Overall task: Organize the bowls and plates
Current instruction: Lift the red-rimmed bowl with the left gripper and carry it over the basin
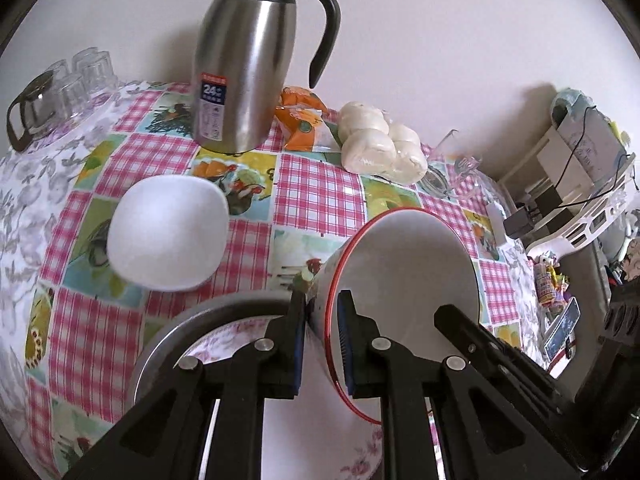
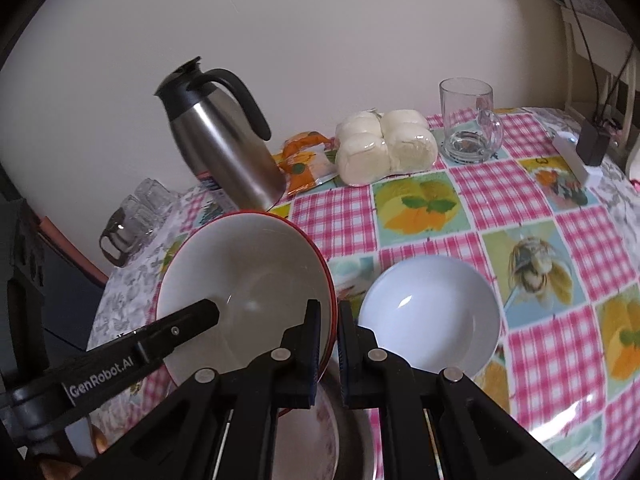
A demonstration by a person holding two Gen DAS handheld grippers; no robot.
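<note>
Bowls are only partly gathered on the table (image 2: 532,208). At left, a red-rimmed bowl (image 2: 244,292) is hanging tilted above a floral plate (image 1: 224,344), both grippers pinching its rim on opposite sides: left gripper (image 1: 320,344) closed on one edge, right gripper (image 2: 329,344) closed on the other. To the right, a white bowl (image 2: 430,316) is sitting alone (not yet stacked). Judging by this, stacking is still ahead.

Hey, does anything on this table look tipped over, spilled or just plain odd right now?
Nothing spilled. The red-rimmed bowl is steeply tilted because both grippers pinch its rim, left gripper and right gripper.
</note>
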